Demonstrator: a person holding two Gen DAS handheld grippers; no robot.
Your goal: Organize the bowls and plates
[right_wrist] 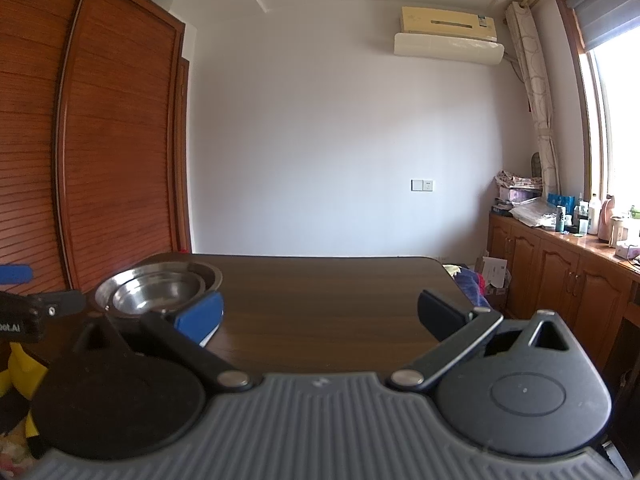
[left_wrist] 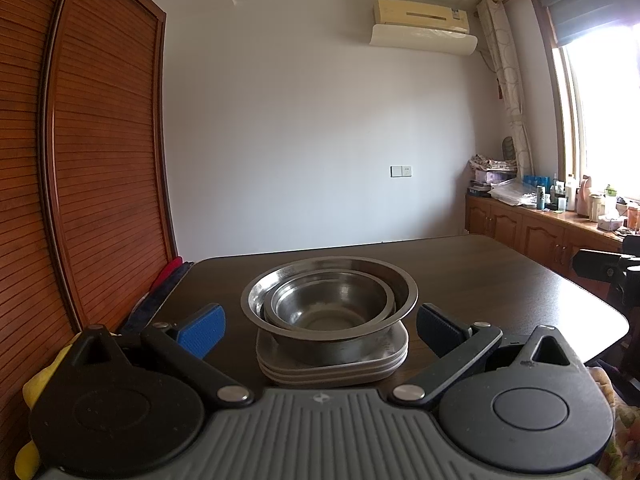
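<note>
A small steel bowl (left_wrist: 332, 304) sits nested inside a larger steel bowl (left_wrist: 404, 286). Both rest on a stack of grey squarish plates (left_wrist: 336, 370) on the dark wooden table (left_wrist: 500, 280). My left gripper (left_wrist: 320, 326) is open and empty, its fingers either side of the stack, just in front of it. The right wrist view shows the nested bowls (right_wrist: 160, 290) at the left. My right gripper (right_wrist: 320, 316) is open and empty over bare table, to the right of the stack. The left gripper's blue pad (right_wrist: 16, 274) shows at that view's left edge.
A tall slatted wooden wardrobe (left_wrist: 80, 160) stands left of the table. A low wooden cabinet (left_wrist: 540, 232) with bottles and clutter runs under the window at the right. Clothes and boxes (right_wrist: 480, 280) lie on the floor beyond the table's right end.
</note>
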